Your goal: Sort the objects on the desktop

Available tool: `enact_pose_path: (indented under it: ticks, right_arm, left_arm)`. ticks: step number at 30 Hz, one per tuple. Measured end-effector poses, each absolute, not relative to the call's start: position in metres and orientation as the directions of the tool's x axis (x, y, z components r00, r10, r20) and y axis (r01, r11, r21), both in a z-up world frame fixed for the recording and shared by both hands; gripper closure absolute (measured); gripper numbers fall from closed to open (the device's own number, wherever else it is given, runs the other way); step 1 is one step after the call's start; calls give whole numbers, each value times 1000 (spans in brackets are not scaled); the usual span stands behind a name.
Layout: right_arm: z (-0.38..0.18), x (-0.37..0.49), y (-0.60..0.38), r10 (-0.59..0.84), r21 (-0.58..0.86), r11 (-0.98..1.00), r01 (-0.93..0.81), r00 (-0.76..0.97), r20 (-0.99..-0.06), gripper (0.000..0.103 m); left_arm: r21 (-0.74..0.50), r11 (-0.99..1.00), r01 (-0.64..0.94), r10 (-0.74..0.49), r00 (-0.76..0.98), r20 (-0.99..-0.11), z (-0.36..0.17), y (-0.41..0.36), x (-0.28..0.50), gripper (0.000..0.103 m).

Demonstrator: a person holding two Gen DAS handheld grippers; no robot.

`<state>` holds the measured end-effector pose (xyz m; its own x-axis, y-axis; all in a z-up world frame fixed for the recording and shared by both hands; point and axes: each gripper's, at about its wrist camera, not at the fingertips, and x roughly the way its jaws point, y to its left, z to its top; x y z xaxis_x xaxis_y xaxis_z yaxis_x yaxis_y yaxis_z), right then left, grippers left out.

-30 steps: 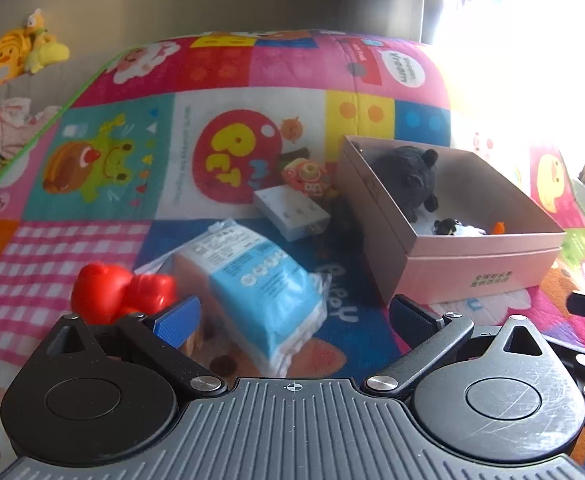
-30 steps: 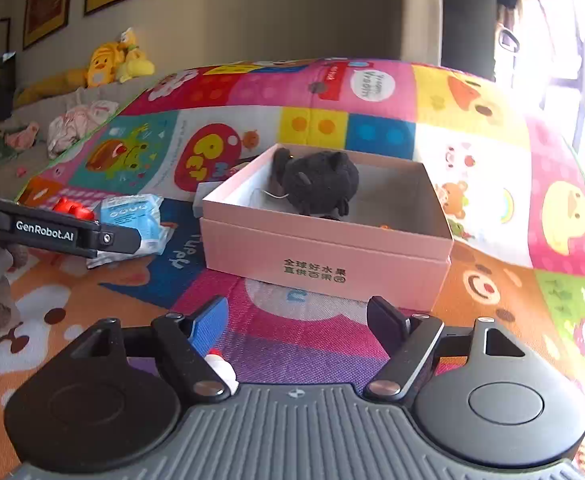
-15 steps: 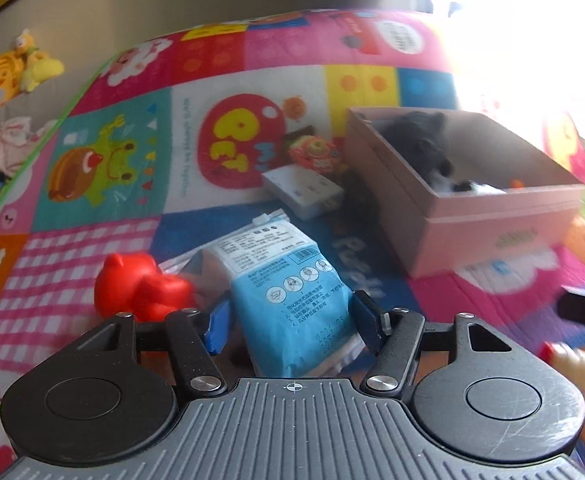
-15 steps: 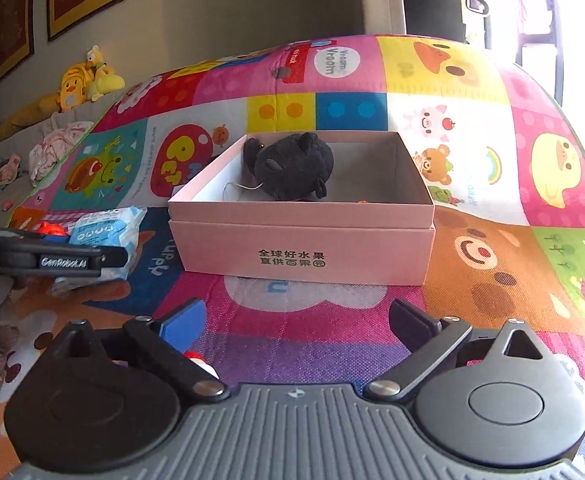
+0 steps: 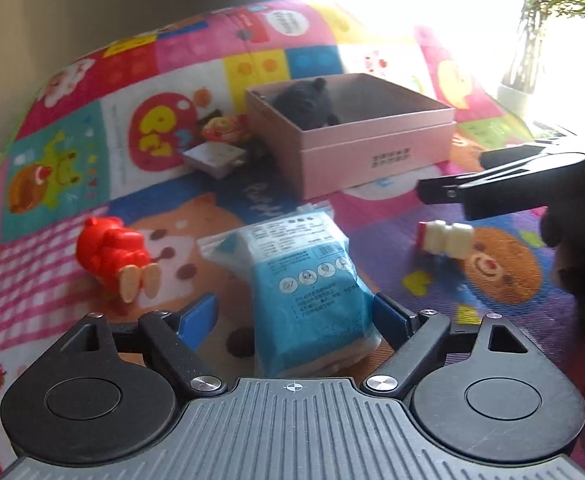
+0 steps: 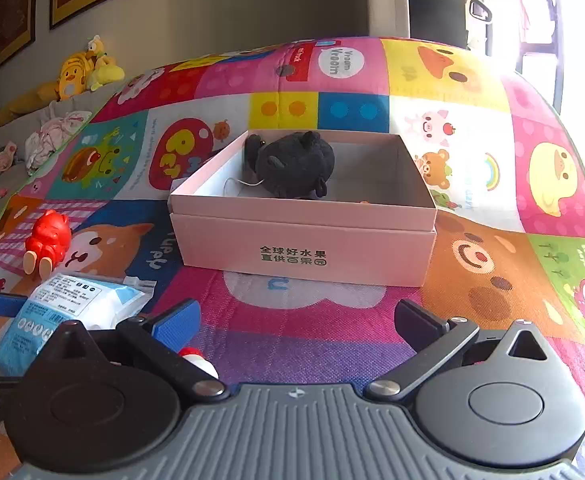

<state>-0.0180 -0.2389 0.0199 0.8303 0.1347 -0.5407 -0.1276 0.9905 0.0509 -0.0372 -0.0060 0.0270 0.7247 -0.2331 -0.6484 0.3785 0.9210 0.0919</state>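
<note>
Since a second ago, the left gripper (image 5: 294, 316) has pushed forward so its wide-open jaws now straddle the soft blue-and-white plastic tissue pack (image 5: 306, 280) lying on the colourful play mat (image 5: 52, 184). Likely light, squashy and slippery, it is best pinched across its middle. Further right, the right gripper (image 6: 296, 320) hovers wide open, empty, facing the pink cardboard box (image 6: 304, 248).

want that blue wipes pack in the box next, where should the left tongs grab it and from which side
Grip the blue wipes pack across its narrow width, at the near end, coming straight in along its length. It lies flat, long axis pointing away, already between the open left tongs. The soft bulging sides should squash, so likely close firmly before lifting toward the pink box.
</note>
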Motion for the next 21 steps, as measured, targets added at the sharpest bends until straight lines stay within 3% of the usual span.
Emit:
enact_pose_path:
  ticks: [4,7,12,21]
  right_arm:
    - [19,-23,-239,237,132,971,-198,757,-609,0]
    - [17,-36,-225,265,76,956,-284,718,-643,0]
    - [17,-46,-211,208,-67,941,-332,724,-658,0]
    - [22,-27,-235,-7,-207,965,-159,776,-631,0]
  left_arm:
    - [145,953,265,-112,756,-645,25,15,-25,6]
    - [125,978,166,-45,758,-650,22,32,-15,6]
    - [8,987,159,-113,739,-664,16,40,-11,3]
    - [-1,978,210,-156,722,-674,5,29,-15,1]
